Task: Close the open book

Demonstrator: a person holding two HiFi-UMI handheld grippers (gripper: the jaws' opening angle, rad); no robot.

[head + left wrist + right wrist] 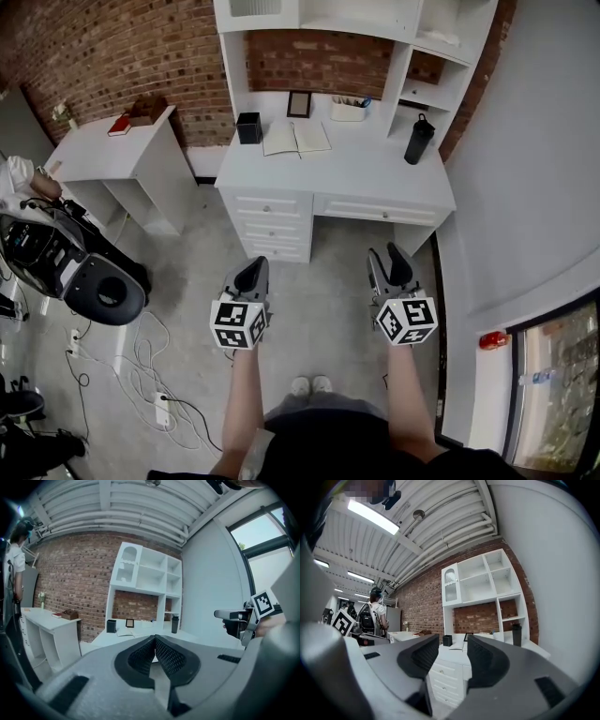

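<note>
The open book (296, 139) lies flat on the white desk (375, 180), pages up, towards the back left of the desktop. It shows small and far off in the left gripper view (125, 632) and between the jaws of the right gripper view (457, 646). Both grippers hover over the floor well in front of the desk. My left gripper (251, 273) (154, 639) has its jaws together with nothing between them. My right gripper (392, 260) (453, 639) stands open and empty.
On the desk stand a black pen holder (248, 127), a picture frame (299, 103), a white tray of pens (348, 110) and a black bottle (418, 139). A white side table (112, 150) sits left. A grey-black machine (94, 286) and floor cables (141, 366) lie at left.
</note>
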